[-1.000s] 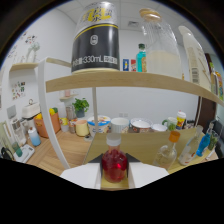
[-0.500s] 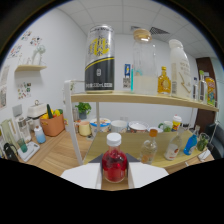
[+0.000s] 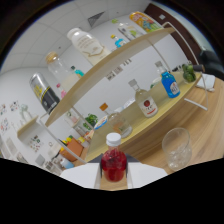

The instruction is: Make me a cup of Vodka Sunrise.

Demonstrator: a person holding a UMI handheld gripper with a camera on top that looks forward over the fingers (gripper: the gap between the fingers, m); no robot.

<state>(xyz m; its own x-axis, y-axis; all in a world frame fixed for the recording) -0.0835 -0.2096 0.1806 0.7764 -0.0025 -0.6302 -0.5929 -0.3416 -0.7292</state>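
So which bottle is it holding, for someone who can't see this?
Start at the long wooden counter under the shelf. Nearest the camera, the gripper clamps a small clear bottle of red liquid. Its white cap and red contents distinguish it from the empty clear glass beside it.

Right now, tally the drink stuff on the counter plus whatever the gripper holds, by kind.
Red-liquid bottles with white cap, held between the gripper fingers: 1
Clear bottles with red label: 1
Blue bottles: 1
Empty clear glasses, just beyond the fingers on the wooden counter: 1
Total: 4
Shelf items and far clutter not counted; too small to sort.
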